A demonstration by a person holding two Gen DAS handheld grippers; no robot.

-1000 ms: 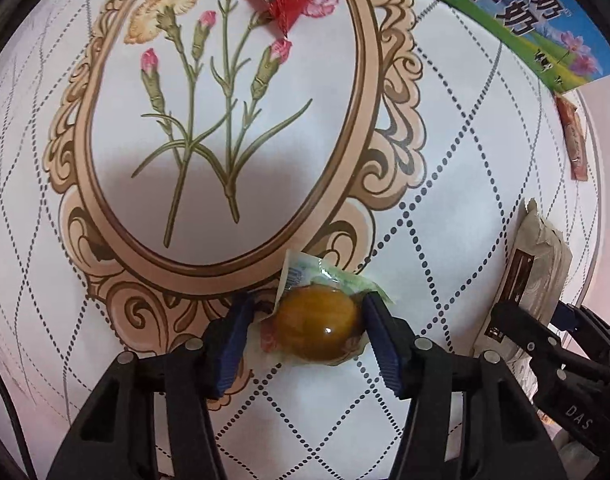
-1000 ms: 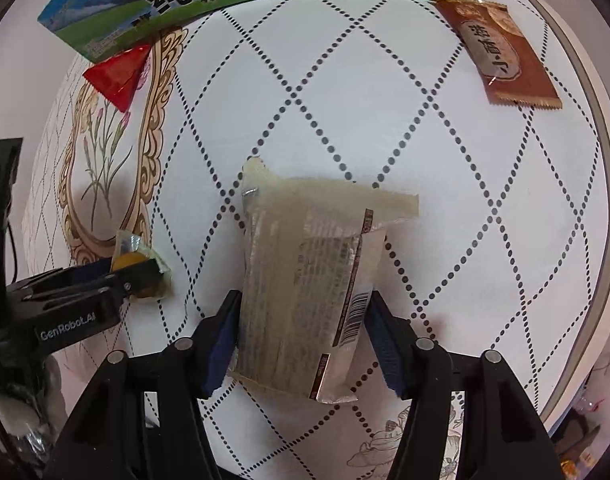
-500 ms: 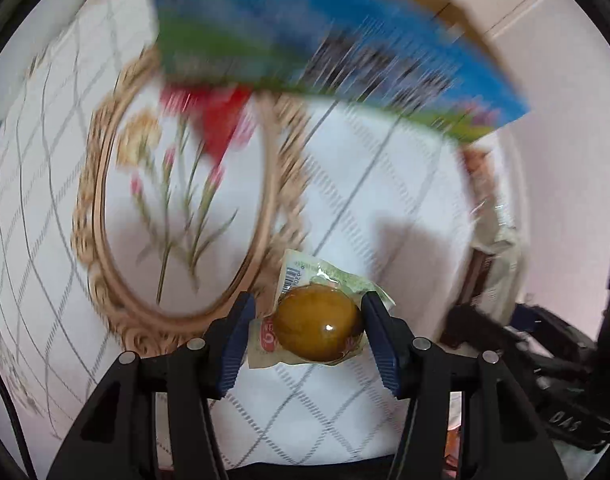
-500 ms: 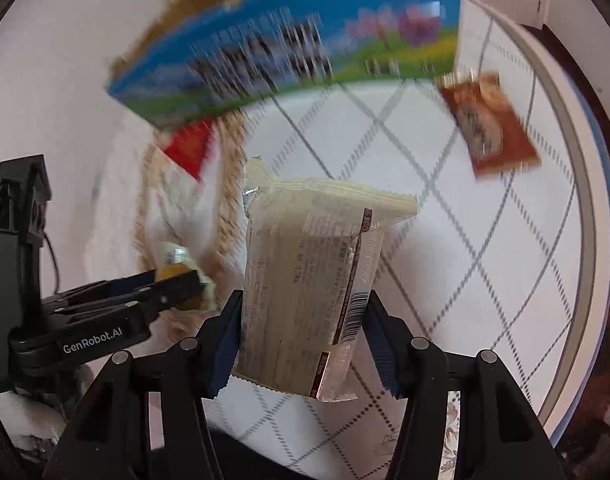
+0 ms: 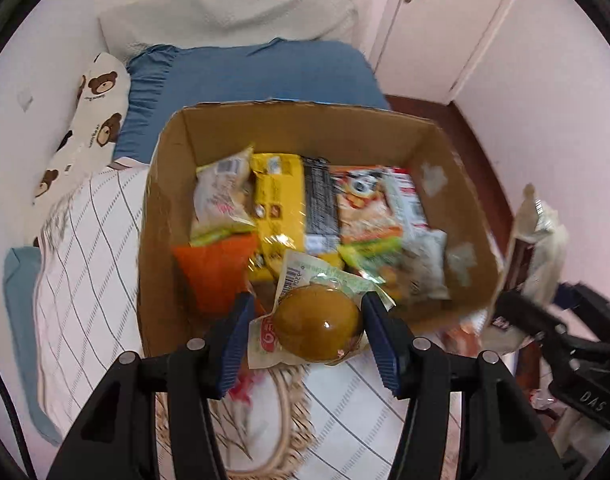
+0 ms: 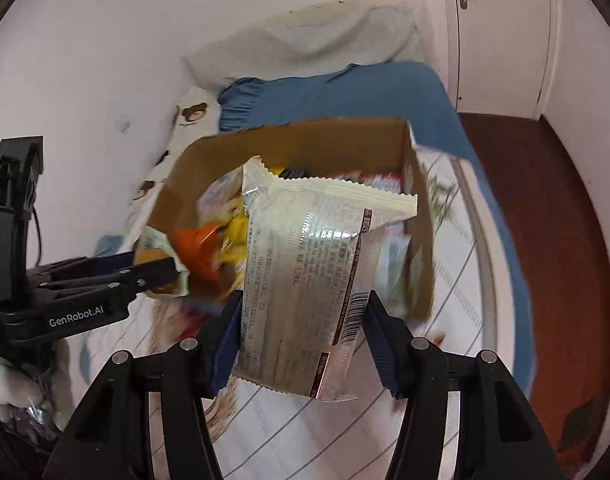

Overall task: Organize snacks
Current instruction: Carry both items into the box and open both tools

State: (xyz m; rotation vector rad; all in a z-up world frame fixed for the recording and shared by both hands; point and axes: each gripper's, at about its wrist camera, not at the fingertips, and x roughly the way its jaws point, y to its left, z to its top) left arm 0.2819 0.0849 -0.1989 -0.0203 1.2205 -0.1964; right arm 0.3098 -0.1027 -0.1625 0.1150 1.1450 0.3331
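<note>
Your left gripper (image 5: pixel 305 332) is raised at the near edge of the open brown cardboard box (image 5: pixel 457 184), its 2 blue-padded fingers (image 5: pixel 235 340) clamped on the clear-wrapped packet holding a round olive-brown snack (image 5: pixel 317 328). The packet sits level between the pads, its printed green and white flap with a barcode reaching forward over the box's near wall.

Your right gripper (image 6: pixel 301 336) is raised to the right of it, fingers (image 6: pixel 379 344) pressed against both sides of the pale cream foil packet with small print and a barcode (image 6: pixel 317 276). That packet stands upright in the grip, its serrated top edge in front of the box opening.

Inside the box lie a yellow packet (image 5: pixel 279 204), an orange packet (image 5: pixel 215 272), a pale packet with pink print (image 5: pixel 221 196) at the far left, and a red and white packet (image 5: pixel 375 204) to the right. The box rests on a white tablecloth with dotted diamond lines (image 5: pixel 345 420); beyond it is a blue bed cover (image 5: pixel 257 76) and a bear-print pillow (image 5: pixel 93 120).
</note>
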